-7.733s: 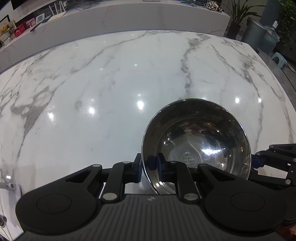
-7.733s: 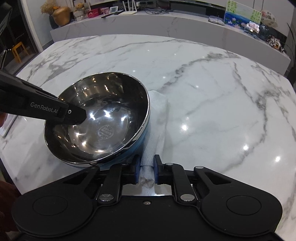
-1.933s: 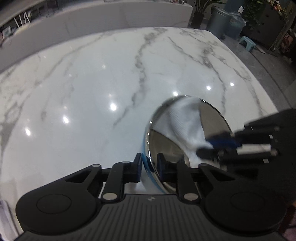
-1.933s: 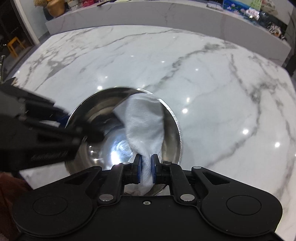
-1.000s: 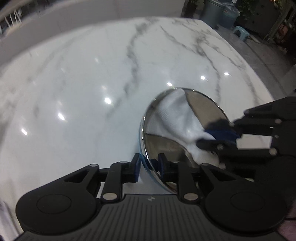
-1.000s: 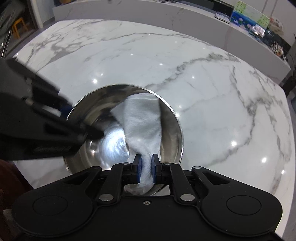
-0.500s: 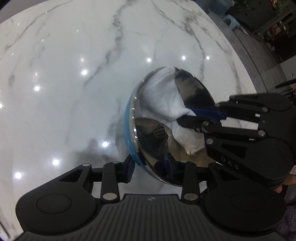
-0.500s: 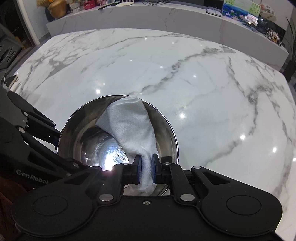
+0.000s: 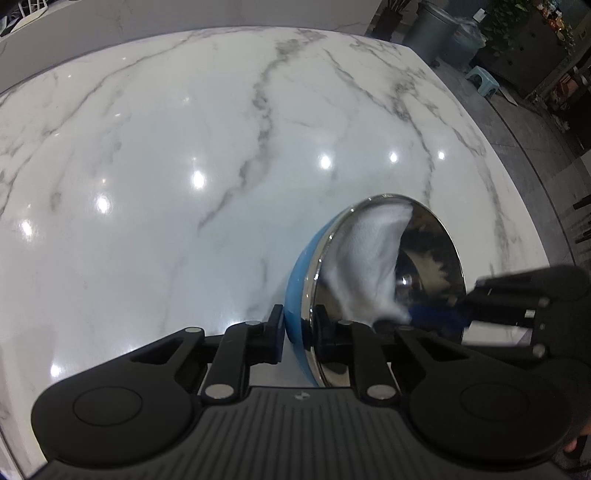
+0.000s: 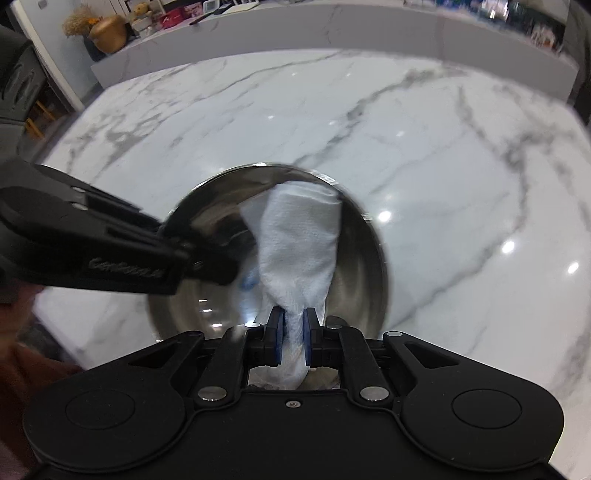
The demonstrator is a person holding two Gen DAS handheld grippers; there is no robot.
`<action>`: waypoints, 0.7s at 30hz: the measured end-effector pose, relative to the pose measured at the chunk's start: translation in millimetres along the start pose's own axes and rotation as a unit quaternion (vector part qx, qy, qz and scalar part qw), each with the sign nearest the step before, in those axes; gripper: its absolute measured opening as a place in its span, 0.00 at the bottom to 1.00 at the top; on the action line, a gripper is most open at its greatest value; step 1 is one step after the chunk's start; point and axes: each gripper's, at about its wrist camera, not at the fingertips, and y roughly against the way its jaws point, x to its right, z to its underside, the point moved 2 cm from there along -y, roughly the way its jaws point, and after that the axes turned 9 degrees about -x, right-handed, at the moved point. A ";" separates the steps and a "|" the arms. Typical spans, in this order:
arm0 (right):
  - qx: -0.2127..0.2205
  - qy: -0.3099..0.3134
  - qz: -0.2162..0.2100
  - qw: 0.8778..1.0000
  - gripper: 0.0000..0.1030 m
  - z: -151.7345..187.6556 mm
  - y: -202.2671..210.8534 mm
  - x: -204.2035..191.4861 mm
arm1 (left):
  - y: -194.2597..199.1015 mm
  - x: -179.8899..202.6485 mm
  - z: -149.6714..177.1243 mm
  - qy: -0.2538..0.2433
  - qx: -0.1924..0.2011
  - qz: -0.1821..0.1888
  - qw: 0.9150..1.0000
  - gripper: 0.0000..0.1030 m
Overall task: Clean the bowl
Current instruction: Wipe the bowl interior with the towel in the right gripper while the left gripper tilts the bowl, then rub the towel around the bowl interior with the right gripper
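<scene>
A steel bowl point(image 9: 432, 258) with a blue outside is held tilted above the marble table, its opening turned to the right. My left gripper point(image 9: 298, 325) is shut on the bowl's near rim. My right gripper point(image 10: 293, 332) is shut on a white cloth point(image 10: 299, 240) that lies pressed inside the bowl point(image 10: 362, 280) up to its far rim. In the left wrist view the cloth point(image 9: 369, 266) covers the bowl's left inner wall and the right gripper point(image 9: 424, 319) reaches in from the right. In the right wrist view the left gripper point(image 10: 207, 264) enters from the left.
The white marble table point(image 9: 184, 166) spreads under both grippers; its right edge point(image 9: 517, 177) curves near the bowl. A bin point(image 9: 439, 29) and a small stool point(image 9: 480, 79) stand on the floor beyond. A long counter point(image 10: 332, 29) runs behind the table.
The bowl has turned more edge-on to the left wrist camera, showing more of its blue outside. The cloth has shifted across the bowl's inside, toward the far right rim.
</scene>
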 end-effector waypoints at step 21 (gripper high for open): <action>0.046 -0.028 0.101 0.993 0.09 5.8 -6.3 -7.2 | 1.5 12.4 5.4 -0.024 0.006 -0.021 0.999 0.24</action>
